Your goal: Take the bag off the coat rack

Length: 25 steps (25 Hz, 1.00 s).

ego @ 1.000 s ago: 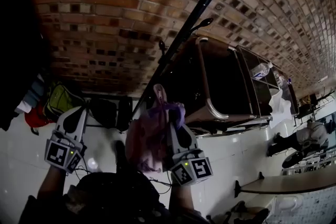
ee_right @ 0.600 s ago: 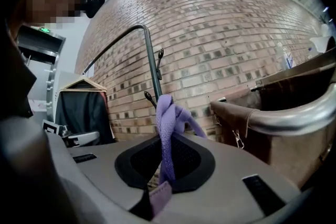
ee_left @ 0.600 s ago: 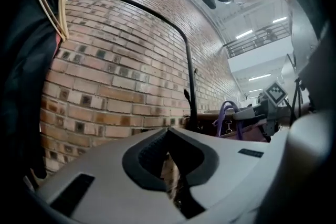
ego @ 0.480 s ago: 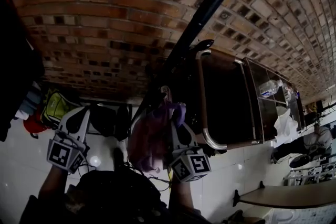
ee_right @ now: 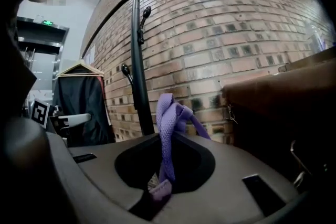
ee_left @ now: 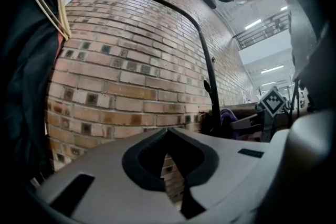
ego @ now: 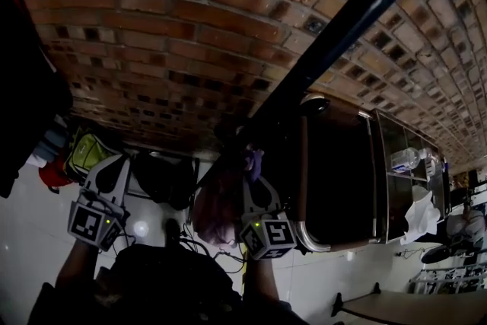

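The black coat rack pole (ego: pixel 335 34) runs diagonally across the brick wall. My right gripper (ego: pixel 253 180) is shut on the purple strap (ee_right: pixel 167 123) of a pinkish bag (ego: pixel 217 203), which hangs just left of it. In the right gripper view the strap loops up between the jaws, to the right of the pole (ee_right: pixel 137 71), and touches neither hook (ee_right: pixel 126 70). My left gripper (ego: pixel 114 164) is further left with its jaws closed on nothing; in its own view the left gripper (ee_left: pixel 168 132) faces the bricks, with the pole (ee_left: pixel 207 60) to its right.
A dark wooden cabinet (ego: pixel 335 179) stands against the brick wall (ego: pixel 152 27), right of the rack, with shelves holding a bottle (ego: pixel 403 160) beyond it. A dark coat on a hanger (ee_right: pixel 79 97) hangs at the left. A green-yellow bag (ego: pixel 84 152) and black bags (ego: pixel 160 175) lie on the floor.
The rack pole now looms larger and the cabinet has slid right in the head view. My right gripper sits a little lower, still shut on the strap. The left gripper stays empty.
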Each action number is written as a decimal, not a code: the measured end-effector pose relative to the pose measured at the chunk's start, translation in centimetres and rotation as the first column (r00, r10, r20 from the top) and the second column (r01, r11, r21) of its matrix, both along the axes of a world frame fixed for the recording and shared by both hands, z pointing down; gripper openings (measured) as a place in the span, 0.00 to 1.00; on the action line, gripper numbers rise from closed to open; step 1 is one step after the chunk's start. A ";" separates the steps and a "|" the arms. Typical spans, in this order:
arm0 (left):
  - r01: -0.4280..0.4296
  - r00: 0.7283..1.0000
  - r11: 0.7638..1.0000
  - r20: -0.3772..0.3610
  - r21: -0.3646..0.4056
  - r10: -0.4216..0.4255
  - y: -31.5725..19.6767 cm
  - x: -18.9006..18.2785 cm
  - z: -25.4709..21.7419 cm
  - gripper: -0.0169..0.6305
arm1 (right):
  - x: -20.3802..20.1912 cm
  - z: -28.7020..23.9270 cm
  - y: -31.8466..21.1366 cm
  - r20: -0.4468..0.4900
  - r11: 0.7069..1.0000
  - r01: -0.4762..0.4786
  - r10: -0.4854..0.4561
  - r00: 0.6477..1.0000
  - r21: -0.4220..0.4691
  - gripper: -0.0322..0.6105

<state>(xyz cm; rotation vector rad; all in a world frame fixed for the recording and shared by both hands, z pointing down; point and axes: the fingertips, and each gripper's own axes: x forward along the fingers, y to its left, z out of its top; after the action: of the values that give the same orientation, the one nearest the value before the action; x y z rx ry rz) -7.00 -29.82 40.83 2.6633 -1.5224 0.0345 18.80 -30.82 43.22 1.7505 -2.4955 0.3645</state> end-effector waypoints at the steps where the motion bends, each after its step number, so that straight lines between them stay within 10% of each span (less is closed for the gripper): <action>1: 0.003 1.000 1.000 0.002 0.001 -0.003 -0.2 0.1 0.1 0.06 | -0.7 0.0 -0.2 -0.012 1.000 0.023 -0.023 1.000 0.001 0.14; 12: -0.040 0.999 0.999 0.015 -0.019 0.041 1.4 2.1 1.3 0.06 | -3.2 9.5 1.2 -0.056 0.988 0.051 -0.060 0.997 -0.148 0.14; 25: -0.021 0.999 0.999 0.034 -0.031 0.022 5.9 -1.4 1.5 0.06 | -4.1 10.6 1.1 0.071 0.997 -0.072 0.075 0.995 -0.040 0.16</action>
<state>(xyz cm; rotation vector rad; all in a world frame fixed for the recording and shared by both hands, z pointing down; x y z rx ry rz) -8.36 -23.91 42.34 2.6684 -1.4904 0.1046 14.68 -29.76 53.84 1.8514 -2.4597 0.4858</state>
